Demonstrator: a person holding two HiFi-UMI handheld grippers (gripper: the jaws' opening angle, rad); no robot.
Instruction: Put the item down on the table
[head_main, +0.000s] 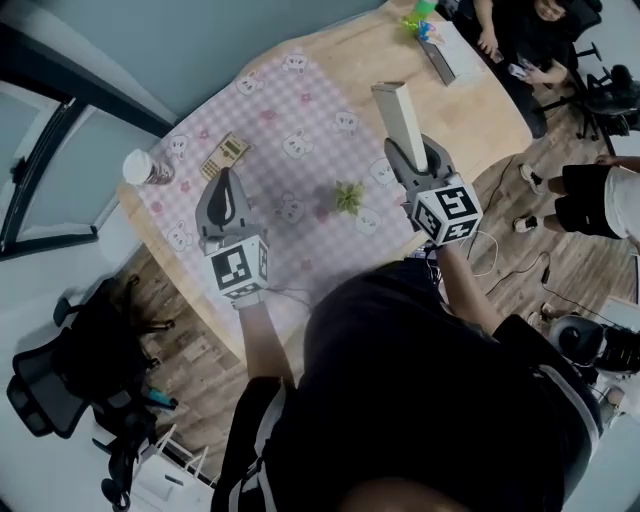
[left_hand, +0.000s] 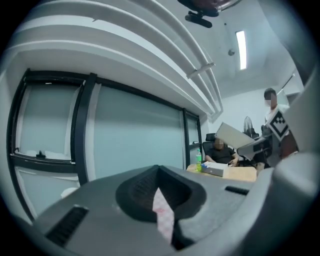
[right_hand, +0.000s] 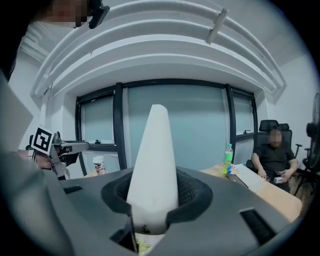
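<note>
My right gripper (head_main: 413, 152) is shut on a long cream-white box (head_main: 399, 112) and holds it over the right part of the pink checked tablecloth (head_main: 300, 110). The box sticks out ahead of the jaws, away from me. In the right gripper view the box (right_hand: 155, 155) rises between the dark pads and hides the middle of the scene. My left gripper (head_main: 226, 182) hovers over the left part of the cloth, shut with nothing in it. In the left gripper view only a thin slit of pink cloth shows between its jaws (left_hand: 161, 200).
A small green plant (head_main: 348, 196) sits on the cloth between the grippers. A paper cup (head_main: 143, 168) and a small wooden piece (head_main: 224, 155) lie at the left. A green bottle (head_main: 418, 18) and a flat box (head_main: 440, 52) stand at the far end, where a person (head_main: 530, 30) sits.
</note>
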